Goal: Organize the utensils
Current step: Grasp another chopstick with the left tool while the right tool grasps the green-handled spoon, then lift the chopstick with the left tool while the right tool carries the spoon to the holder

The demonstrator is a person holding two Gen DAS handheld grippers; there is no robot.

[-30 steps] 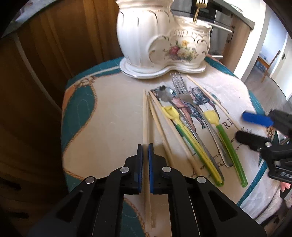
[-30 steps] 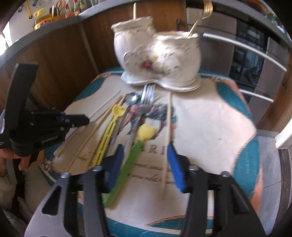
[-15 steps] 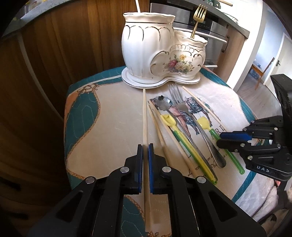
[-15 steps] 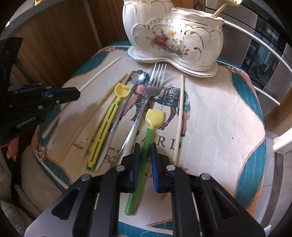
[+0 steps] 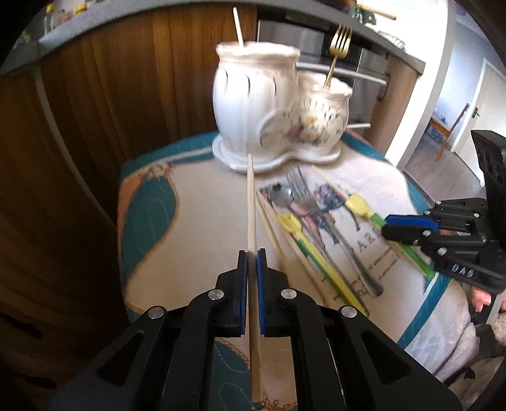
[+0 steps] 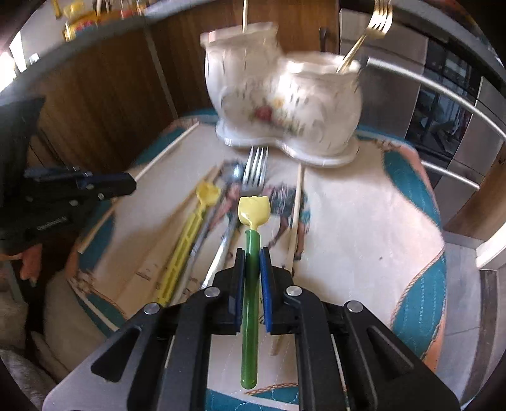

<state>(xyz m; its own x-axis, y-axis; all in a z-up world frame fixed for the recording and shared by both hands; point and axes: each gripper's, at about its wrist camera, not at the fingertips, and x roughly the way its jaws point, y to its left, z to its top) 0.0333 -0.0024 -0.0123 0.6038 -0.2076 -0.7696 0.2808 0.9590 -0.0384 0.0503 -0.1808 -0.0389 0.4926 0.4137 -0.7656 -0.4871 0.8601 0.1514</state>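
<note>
Left claw: your left claw (image 5: 252,253) is pinched on a wooden chopstick (image 5: 251,205), which runs forward out of the pads toward the holder's base and also sticks out behind them.
Right claw: your right claw (image 6: 252,251) has its jaws closing on the green-handled spoon (image 6: 252,240); both blue pads sit against the green shaft, and the yellow bowl points away from you.
Holder: the white ceramic utensil holder (image 5: 278,104) stands at the far end of the table, two joined pots on one base; a gold fork (image 5: 338,41) stands in the smaller pot and a pale stick (image 5: 237,27) in the taller one.
Left on the table: a silver fork (image 6: 257,167), a metal spoon (image 5: 281,193), a yellow spoon (image 6: 189,240) and loose chopsticks (image 6: 295,208) lie side by side in front of the holder.
Table: it wears a cream cloth (image 6: 354,221) with teal edging and a printed figure.
Sharpness: both views are blurred, so fine detail on the holder is unclear.
</note>
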